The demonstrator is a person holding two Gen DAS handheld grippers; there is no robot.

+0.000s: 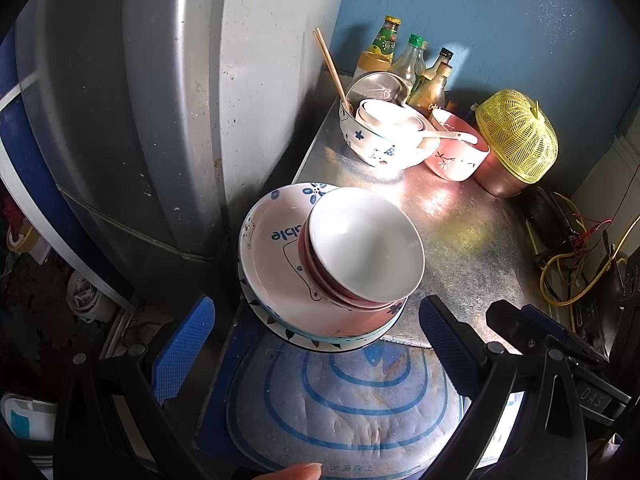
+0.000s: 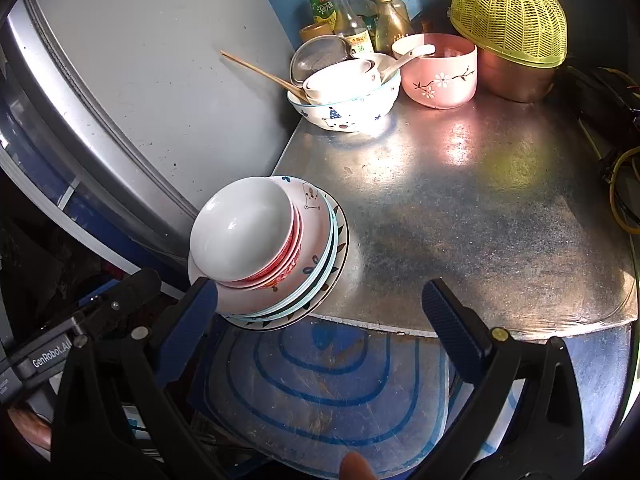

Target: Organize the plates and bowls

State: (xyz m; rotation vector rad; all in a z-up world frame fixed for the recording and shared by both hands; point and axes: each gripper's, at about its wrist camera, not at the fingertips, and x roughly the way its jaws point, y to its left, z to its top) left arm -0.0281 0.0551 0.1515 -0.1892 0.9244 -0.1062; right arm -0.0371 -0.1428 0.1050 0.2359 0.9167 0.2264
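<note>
A stack of dishes sits at the front left corner of the metal counter [image 2: 500,208] and overhangs its edge. A white bowl [image 1: 366,240] [image 2: 244,228] tops it, with red bowls under it, then a pink deep plate [image 1: 272,256] [image 2: 312,200] and a leaf-patterned plate [image 1: 304,340] at the bottom. My left gripper [image 1: 316,304] is open, its blue pads on either side of the stack's near rim. My right gripper [image 2: 318,284] is open too; its left finger [image 2: 192,320] is right at the stack's lower rim, but I cannot tell if it touches.
At the back stand a white flowered bowl [image 2: 348,108] holding smaller bowls, chopsticks and a spoon, a pink bowl [image 2: 440,76], a yellow mesh cover [image 2: 512,16] on a copper pot, and bottles [image 2: 352,12]. A grey fridge [image 1: 160,100] rises at left. Wires [image 1: 580,264] hang at right.
</note>
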